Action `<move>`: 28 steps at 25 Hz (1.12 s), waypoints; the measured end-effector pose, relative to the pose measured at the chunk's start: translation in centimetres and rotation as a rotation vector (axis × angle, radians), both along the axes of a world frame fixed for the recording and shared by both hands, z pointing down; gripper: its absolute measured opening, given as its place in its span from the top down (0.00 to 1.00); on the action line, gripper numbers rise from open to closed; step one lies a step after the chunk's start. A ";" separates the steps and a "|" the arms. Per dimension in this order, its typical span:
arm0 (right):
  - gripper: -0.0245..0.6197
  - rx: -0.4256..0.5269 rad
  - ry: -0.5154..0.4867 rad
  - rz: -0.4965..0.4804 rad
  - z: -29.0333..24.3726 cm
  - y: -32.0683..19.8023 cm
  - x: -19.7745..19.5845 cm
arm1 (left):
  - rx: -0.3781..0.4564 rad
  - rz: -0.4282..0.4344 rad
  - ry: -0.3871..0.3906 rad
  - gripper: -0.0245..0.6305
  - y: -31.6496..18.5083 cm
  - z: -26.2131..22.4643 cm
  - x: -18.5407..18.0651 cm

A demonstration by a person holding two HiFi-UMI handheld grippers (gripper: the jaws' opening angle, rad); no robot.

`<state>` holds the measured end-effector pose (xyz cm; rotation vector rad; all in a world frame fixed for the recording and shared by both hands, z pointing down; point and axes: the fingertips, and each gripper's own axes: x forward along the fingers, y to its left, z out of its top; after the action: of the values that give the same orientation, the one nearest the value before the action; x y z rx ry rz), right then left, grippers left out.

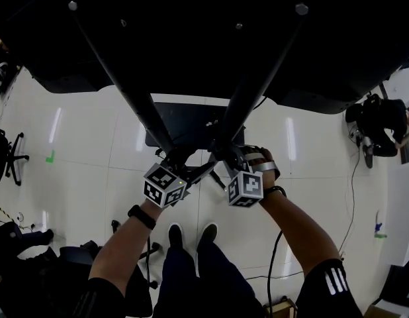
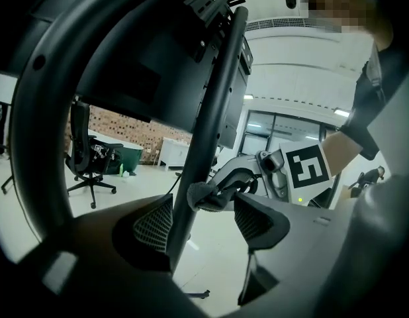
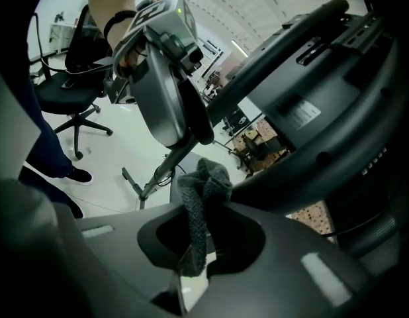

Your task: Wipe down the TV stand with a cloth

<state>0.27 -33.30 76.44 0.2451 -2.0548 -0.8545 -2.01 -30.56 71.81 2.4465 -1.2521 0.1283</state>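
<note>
While the right gripper (image 3: 198, 238) is clamping the grey cloth (image 3: 203, 185) between its jaws, the left gripper (image 2: 204, 220) is straddling the TV stand's pole (image 2: 214, 118), jaws apart, so firm, steady strokes along it are looking best.

In the head view the jaws of the left gripper (image 2: 204, 224) and right gripper (image 3: 201, 244) are lost against the dark legs of the TV stand (image 1: 138, 105), whose upper part is cut off beyond them. The cloth (image 3: 203, 181) sinks between the right jaws (its lower end hidden there).
</note>
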 end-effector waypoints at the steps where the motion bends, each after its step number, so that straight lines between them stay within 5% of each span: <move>1: 0.91 -0.008 0.003 0.006 1.0 0.0 -0.1 | -0.008 -0.001 0.001 0.48 0.0 0.9 -0.2; 19: 0.91 -0.068 0.087 0.036 17.3 -0.1 -0.5 | -0.168 -0.012 0.025 0.48 -0.1 17.6 -0.4; 28: 0.91 -0.088 0.149 0.066 22.4 -0.2 -0.4 | -0.196 -0.009 0.029 0.48 0.4 21.7 -0.5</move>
<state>-0.13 -33.53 98.85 0.1938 -1.9297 -0.7188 -2.50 -30.14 93.47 2.2669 -1.1791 0.2024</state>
